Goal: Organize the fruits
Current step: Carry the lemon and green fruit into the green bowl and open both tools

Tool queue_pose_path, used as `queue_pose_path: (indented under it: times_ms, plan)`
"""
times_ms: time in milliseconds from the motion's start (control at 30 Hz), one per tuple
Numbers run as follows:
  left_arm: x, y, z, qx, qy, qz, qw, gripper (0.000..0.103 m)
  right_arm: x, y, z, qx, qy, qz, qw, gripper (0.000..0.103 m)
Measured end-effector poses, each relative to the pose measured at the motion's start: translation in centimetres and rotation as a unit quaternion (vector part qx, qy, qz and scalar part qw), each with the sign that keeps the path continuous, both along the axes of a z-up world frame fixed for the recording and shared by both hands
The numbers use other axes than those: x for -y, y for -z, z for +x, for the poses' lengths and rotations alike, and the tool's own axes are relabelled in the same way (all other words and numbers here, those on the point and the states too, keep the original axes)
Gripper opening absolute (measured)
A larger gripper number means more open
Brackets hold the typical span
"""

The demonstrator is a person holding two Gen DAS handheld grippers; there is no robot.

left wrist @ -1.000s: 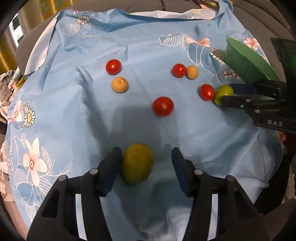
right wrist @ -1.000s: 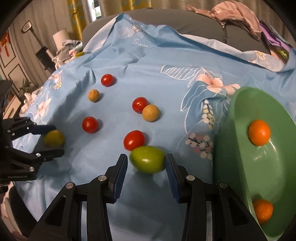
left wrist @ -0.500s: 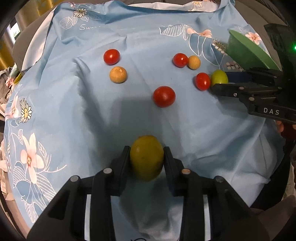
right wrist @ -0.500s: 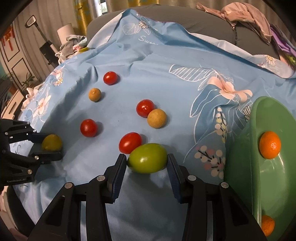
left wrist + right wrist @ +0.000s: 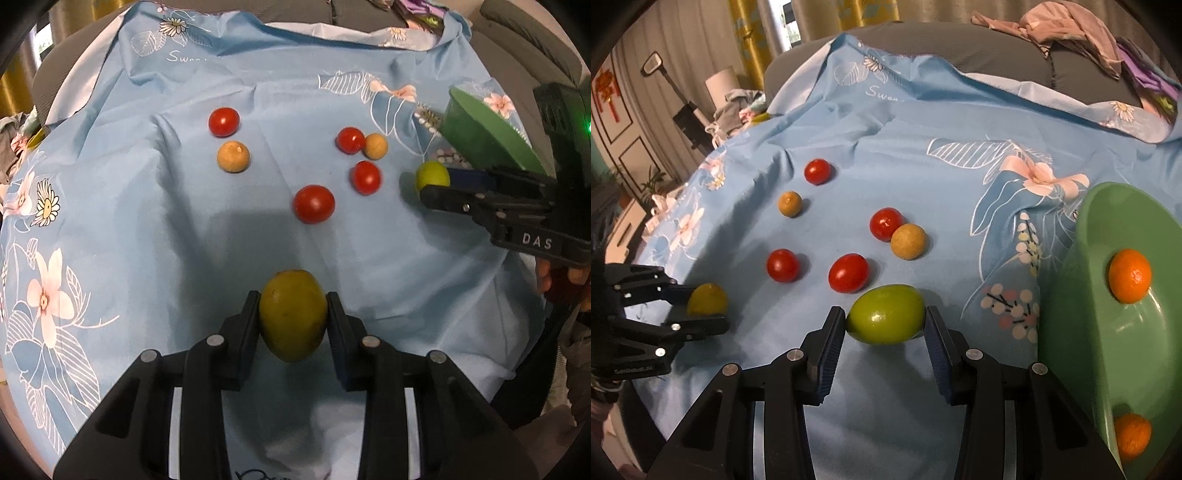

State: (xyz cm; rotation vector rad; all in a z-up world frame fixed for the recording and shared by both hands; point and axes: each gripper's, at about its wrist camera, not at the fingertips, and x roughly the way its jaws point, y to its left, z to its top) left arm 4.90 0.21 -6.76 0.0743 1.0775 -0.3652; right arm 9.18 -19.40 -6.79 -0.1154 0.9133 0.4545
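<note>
My left gripper (image 5: 291, 315) is shut on a yellow-green fruit (image 5: 292, 314) just above the blue floral cloth (image 5: 147, 206); it also shows in the right wrist view (image 5: 706, 299). My right gripper (image 5: 885, 320) is shut on a bright green fruit (image 5: 886, 314), seen from the left wrist too (image 5: 433, 175). Several red tomatoes, such as one mid-cloth (image 5: 314, 204), and two tan round fruits (image 5: 232, 156) (image 5: 376, 146) lie loose. A green bowl (image 5: 1089, 280) at the right holds two oranges (image 5: 1129, 275) (image 5: 1131, 435).
The cloth covers a grey sofa (image 5: 960, 48) with clothes heaped at its back right (image 5: 1067, 26). The cloth's front edge drops off near both grippers. A lamp and clutter (image 5: 724, 92) stand beyond the left side.
Both grippers closed on their fruits: the left on the yellow-green one, the right on the bright green one. The right gripper has carried its fruit away from the red tomato, toward the bowl.
</note>
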Motion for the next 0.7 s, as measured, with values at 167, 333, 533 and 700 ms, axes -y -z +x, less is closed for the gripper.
queue_pose_path:
  times_ms: [167,333,533,700]
  plan:
    - [0.8,-1.0,-0.8,0.009,0.002,-0.006,0.9999,0.034,0.2,-0.7,-1.3,0.007,-0.001,0.013,1.0,0.045]
    - [1.6,-2.0,-1.7,0.018,0.006,-0.009,0.9998,0.034,0.8,-1.6,-2.7,0.013,-0.001,0.027,1.0,0.045]
    - [2.9,-3.5,-2.8,0.033,0.011,-0.01,0.9993,0.034,1.9,-3.0,-4.4,0.03,0.008,0.044,0.999,0.045]
    - [4.0,-4.6,-3.4,0.045,0.019,-0.01,0.9988,0.034,2.9,-4.2,-5.6,0.045,0.015,0.053,0.997,0.045]
